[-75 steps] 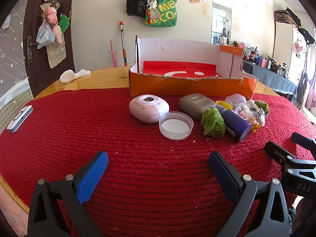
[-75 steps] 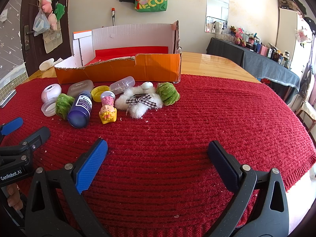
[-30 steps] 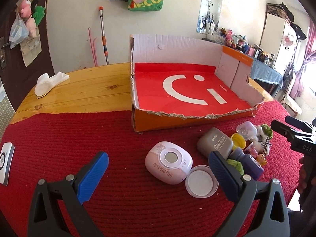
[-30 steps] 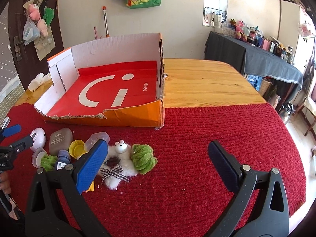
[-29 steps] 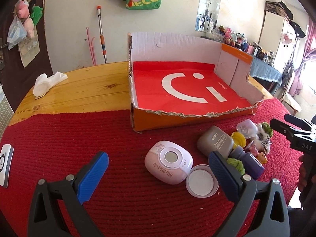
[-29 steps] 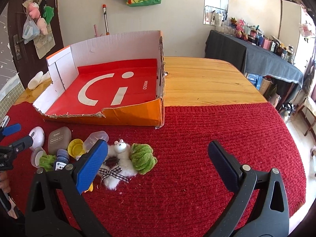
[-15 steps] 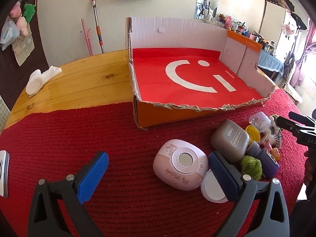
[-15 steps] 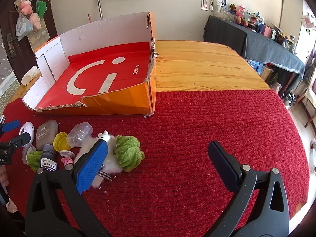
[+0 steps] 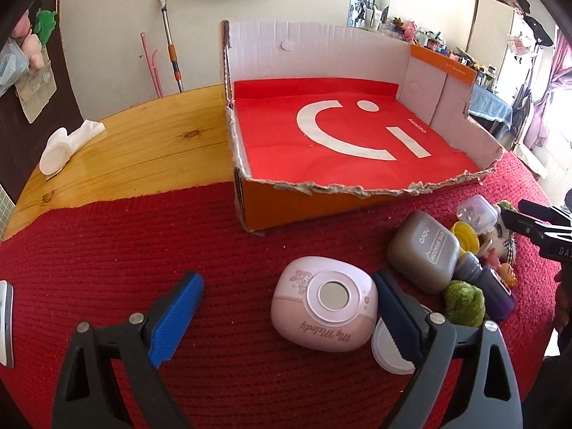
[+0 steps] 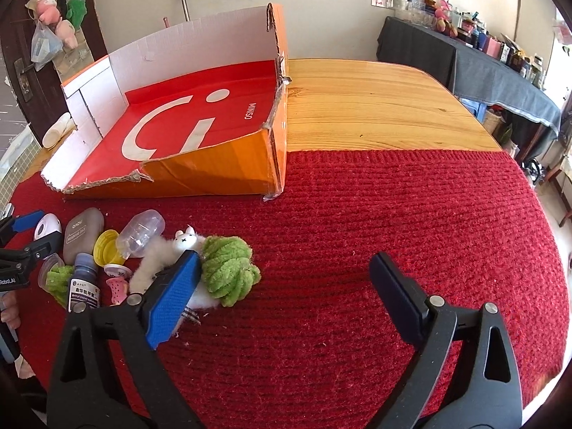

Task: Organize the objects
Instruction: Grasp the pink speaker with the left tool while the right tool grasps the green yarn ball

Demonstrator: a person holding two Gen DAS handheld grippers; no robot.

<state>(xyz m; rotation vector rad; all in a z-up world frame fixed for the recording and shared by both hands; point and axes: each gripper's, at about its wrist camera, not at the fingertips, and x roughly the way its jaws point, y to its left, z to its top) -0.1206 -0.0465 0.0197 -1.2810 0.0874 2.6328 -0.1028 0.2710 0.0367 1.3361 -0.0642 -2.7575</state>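
Between the spread, empty jaws of the left gripper (image 9: 287, 316), which have just been narrowing, sits the rounded pink plastic case (image 9: 323, 309), close against the right-hand finger. Right gripper (image 10: 282, 291) gapes too, holding nothing beside the fluffy green yarn ball (image 10: 228, 273). Closing off-centre could shove the case into the round clear lid (image 9: 391, 352) rather than grip it, short of the shallow orange cardboard box (image 9: 439, 109).
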